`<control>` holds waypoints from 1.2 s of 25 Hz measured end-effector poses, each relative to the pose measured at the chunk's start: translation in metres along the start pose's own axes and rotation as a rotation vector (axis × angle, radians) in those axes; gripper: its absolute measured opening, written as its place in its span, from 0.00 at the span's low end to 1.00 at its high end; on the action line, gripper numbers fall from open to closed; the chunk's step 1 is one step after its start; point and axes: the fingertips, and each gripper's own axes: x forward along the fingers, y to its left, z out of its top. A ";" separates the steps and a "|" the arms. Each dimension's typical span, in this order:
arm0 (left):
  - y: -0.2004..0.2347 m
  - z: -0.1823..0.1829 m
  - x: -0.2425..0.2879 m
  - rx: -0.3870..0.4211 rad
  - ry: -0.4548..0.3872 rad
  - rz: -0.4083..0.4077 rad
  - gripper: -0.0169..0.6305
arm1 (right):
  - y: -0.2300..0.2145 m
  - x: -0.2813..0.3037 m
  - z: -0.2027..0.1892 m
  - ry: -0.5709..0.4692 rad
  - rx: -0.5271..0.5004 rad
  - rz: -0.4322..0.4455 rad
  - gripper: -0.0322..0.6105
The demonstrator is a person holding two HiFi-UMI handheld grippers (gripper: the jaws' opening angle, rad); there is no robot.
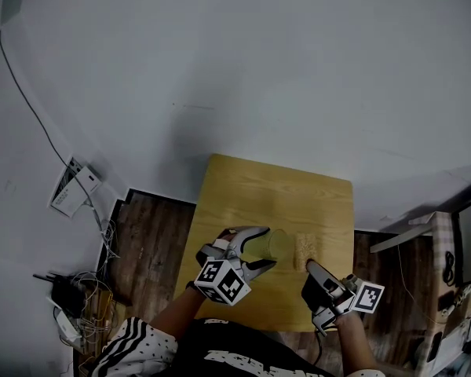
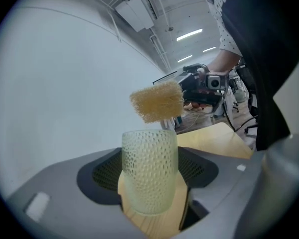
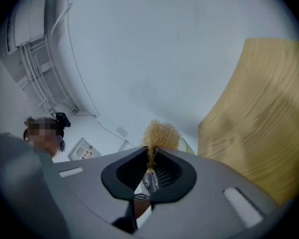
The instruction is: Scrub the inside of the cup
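Cup (image 1: 276, 244) gripped across its body by left tongs (image 1: 268, 247) over desk (image 1: 259, 187), steadied with open end apparently facing scrubber (image 1: 305, 249), which right tongs (image 3: 150, 156) pinch firmly just beside rim, ready to enter.

Lab — ceiling ducts (image 2: 134, 11), strip lights (image 2: 189, 34)

Light wood table (image 1: 243, 191), square top, on dark plank floor (image 1: 153, 242).

My head camera looks steeply down on the desk (image 1: 251, 187) from well above, each gripper camera peers close along its jaws, and all three share the sponge (image 2: 157, 101).
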 end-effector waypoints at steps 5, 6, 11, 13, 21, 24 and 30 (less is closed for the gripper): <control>0.002 -0.012 0.007 -0.067 0.001 -0.003 0.56 | -0.007 -0.008 0.007 -0.048 -0.091 -0.087 0.11; 0.001 -0.013 0.009 -0.078 0.001 -0.003 0.56 | -0.008 -0.010 0.008 -0.063 -0.094 -0.096 0.11; 0.001 -0.022 0.017 -0.115 0.004 -0.002 0.56 | -0.013 -0.020 0.012 -0.117 -0.111 -0.145 0.11; 0.001 -0.027 0.020 -0.130 0.008 -0.002 0.56 | -0.013 -0.022 0.012 -0.129 -0.121 -0.156 0.11; -0.002 -0.044 0.037 -0.184 0.018 -0.029 0.56 | -0.012 -0.029 0.011 -0.151 -0.121 -0.178 0.11; -0.008 -0.051 0.044 -0.197 0.031 -0.054 0.56 | -0.011 -0.032 0.009 -0.158 -0.123 -0.190 0.11; -0.016 -0.067 0.053 -0.218 0.054 -0.088 0.56 | -0.014 -0.036 0.005 -0.167 -0.110 -0.209 0.11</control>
